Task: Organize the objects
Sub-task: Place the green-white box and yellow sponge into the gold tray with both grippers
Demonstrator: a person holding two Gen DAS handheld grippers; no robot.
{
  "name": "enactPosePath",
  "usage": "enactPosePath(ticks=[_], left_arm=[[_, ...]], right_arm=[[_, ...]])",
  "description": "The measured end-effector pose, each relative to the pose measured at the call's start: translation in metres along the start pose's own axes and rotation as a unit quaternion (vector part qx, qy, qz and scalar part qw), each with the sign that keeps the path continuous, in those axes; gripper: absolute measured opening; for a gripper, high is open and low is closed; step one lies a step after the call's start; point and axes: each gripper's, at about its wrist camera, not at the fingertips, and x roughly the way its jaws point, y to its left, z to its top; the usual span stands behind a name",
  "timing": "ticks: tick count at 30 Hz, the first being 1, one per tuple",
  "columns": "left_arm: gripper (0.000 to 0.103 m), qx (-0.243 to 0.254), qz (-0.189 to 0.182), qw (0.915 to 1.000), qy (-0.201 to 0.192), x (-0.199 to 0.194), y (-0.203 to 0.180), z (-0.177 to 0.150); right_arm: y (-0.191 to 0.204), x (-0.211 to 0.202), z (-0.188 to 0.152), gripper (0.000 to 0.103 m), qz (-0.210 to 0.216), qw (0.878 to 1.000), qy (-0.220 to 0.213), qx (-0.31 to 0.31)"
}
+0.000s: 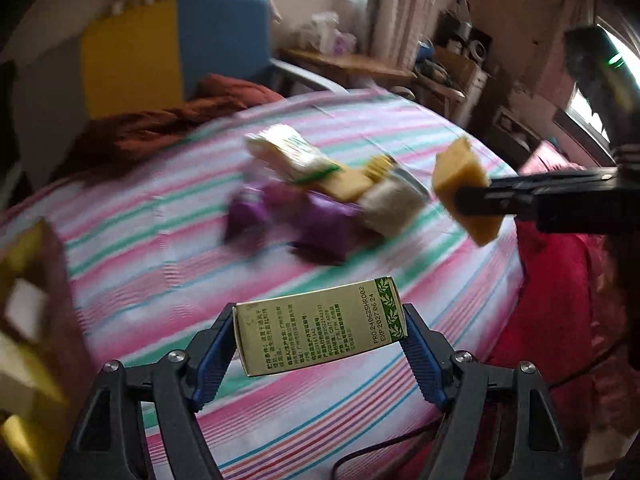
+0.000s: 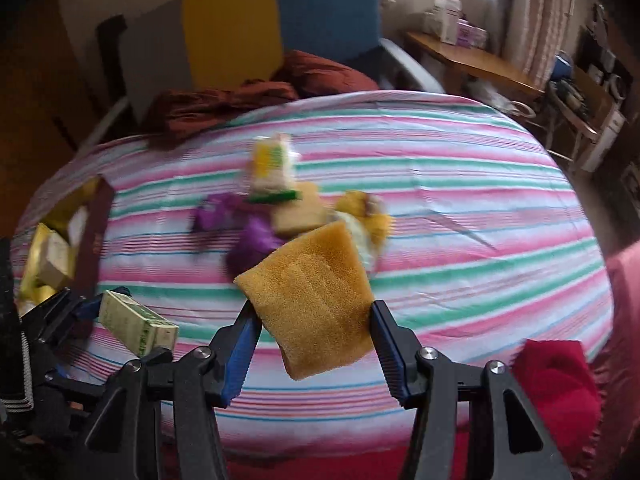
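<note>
My left gripper (image 1: 318, 322) is shut on a pale green printed carton (image 1: 320, 334), its blue pads pressing both ends, above the striped bed sheet (image 1: 160, 248). The right wrist view shows that same carton (image 2: 136, 326) at the lower left. My right gripper (image 2: 314, 312) is shut on a yellow sponge (image 2: 316, 300), which the left wrist view shows at the right as a sponge (image 1: 464, 188) held in the air. Between them on the bed lies a blurred pile (image 1: 320, 196) of purple packets, more yellow sponges and a white-and-green pack.
An open brown box with yellow lining (image 2: 60, 248) holding several packs stands at the bed's left edge. A rust-brown blanket (image 2: 240, 100) lies at the far side, red cloth (image 2: 556, 376) at the near right. Behind are a blue-and-yellow chair (image 2: 280, 20) and a wooden desk (image 2: 472, 60).
</note>
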Motion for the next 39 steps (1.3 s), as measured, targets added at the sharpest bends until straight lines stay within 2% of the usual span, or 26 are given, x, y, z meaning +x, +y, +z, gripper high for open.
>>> enactPosePath(ticks=[8,15,19,28,34,39], left_arm=[[0.078,-0.033,0.072,0.9958,-0.046,-0.063,0.063,-0.025],[0.078,-0.095,0.118,0.9863,-0.066,-0.101,0.123,-0.054],[0.078,-0.14,0.145,0.9768,-0.073,-0.12,0.162,-0.077],[0.078,-0.24,0.214,0.9434,-0.083,-0.165,0.242,-0.142],[0.078,-0.292,0.214,0.9273,-0.093,-0.18,0.273,-0.166],[0.078,-0.308,0.207,0.9224,-0.108,-0.19,0.284,-0.166]], right_arm=[[0.072,0.009,0.005,0.056,0.075,0.997,-0.015,-0.025],[0.142,0.015,0.008,0.056,0.123,0.989,-0.013,-0.075],[0.188,0.017,0.006,0.056,0.162,0.98,-0.009,-0.112],[0.272,0.035,-0.011,0.056,0.232,0.959,0.019,-0.158],[0.315,0.045,-0.027,0.056,0.244,0.951,0.032,-0.185],[0.331,0.052,-0.031,0.056,0.246,0.951,0.04,-0.185]])
